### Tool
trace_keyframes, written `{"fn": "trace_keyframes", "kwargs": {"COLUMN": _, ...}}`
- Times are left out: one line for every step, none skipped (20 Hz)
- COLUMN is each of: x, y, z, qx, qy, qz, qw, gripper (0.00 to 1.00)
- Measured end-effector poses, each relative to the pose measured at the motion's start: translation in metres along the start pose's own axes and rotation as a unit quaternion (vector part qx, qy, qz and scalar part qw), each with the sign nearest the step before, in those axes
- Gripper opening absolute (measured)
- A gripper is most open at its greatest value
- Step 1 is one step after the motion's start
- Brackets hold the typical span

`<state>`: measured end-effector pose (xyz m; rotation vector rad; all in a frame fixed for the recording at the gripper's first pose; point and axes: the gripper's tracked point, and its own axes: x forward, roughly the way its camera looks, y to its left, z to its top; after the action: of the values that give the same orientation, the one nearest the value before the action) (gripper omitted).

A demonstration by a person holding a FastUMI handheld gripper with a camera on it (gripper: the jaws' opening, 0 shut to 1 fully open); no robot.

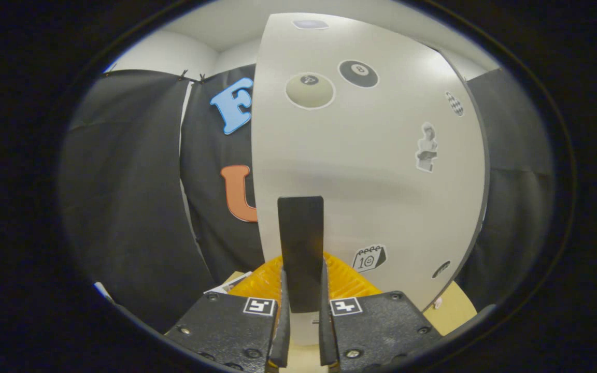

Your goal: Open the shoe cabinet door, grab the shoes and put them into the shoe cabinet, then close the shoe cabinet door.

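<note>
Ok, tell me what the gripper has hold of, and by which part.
The gripper is shut on the black handle of the white cabinet door, gripping the handle's lower end between both fingers.

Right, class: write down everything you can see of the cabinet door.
The door is a smooth, matt white panel, probably painted board, standing upright just beyond the fingers. Stickers dot its face: two billiard balls near the top, a small figure, a checkered dot and a calendar page lower down. A flat dark handle stands upright on its lower part. The gripper has both fingers pressed on that handle. A dark edge runs down its right side.
</note>
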<state>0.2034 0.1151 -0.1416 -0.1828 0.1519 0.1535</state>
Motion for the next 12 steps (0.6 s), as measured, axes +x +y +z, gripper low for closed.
{"fn": "trace_keyframes", "kwargs": {"x": -0.014, "y": -0.004, "z": -0.003, "qx": 0.001, "qy": -0.002, "qz": 0.003, "qw": 1.0, "gripper": 0.25}}
{"fn": "trace_keyframes", "kwargs": {"x": -0.028, "y": -0.009, "z": -0.004, "qx": 0.002, "qy": -0.002, "qz": 0.005, "qw": 1.0, "gripper": 0.25}}
{"fn": "trace_keyframes", "kwargs": {"x": -0.042, "y": -0.014, "z": -0.006, "qx": 0.001, "qy": -0.001, "qz": 0.007, "qw": 1.0, "gripper": 0.25}}
{"fn": "trace_keyframes", "kwargs": {"x": -0.057, "y": -0.02, "z": -0.006, "qx": 0.007, "qy": -0.001, "qz": 0.009, "qw": 1.0, "gripper": 0.25}}
{"fn": "trace_keyframes", "kwargs": {"x": -0.07, "y": -0.026, "z": -0.007, "qx": 0.011, "qy": -0.002, "qz": 0.012, "qw": 1.0, "gripper": 0.24}}
{"fn": "trace_keyframes", "kwargs": {"x": -0.084, "y": -0.034, "z": -0.008, "qx": 0.013, "qy": -0.001, "qz": 0.014, "qw": 1.0, "gripper": 0.24}}
{"fn": "trace_keyframes", "kwargs": {"x": -0.097, "y": -0.042, "z": -0.009, "qx": 0.017, "qy": 0.0, "qz": 0.013, "qw": 1.0, "gripper": 0.24}}
{"fn": "trace_keyframes", "kwargs": {"x": -0.111, "y": -0.05, "z": -0.01, "qx": 0.018, "qy": 0.002, "qz": 0.013, "qw": 1.0, "gripper": 0.24}}
{"fn": "trace_keyframes", "kwargs": {"x": -0.123, "y": -0.059, "z": -0.01, "qx": 0.02, "qy": 0.003, "qz": 0.012, "qw": 1.0, "gripper": 0.24}}
{"fn": "trace_keyframes", "kwargs": {"x": -0.135, "y": -0.068, "z": -0.011, "qx": 0.017, "qy": 0.004, "qz": 0.01, "qw": 1.0, "gripper": 0.24}}
{"fn": "trace_keyframes", "kwargs": {"x": -0.146, "y": -0.079, "z": -0.012, "qx": 0.016, "qy": 0.003, "qz": 0.007, "qw": 1.0, "gripper": 0.23}}
{"fn": "trace_keyframes", "kwargs": {"x": -0.157, "y": -0.089, "z": -0.013, "qx": 0.014, "qy": 0.004, "qz": 0.004, "qw": 1.0, "gripper": 0.23}}
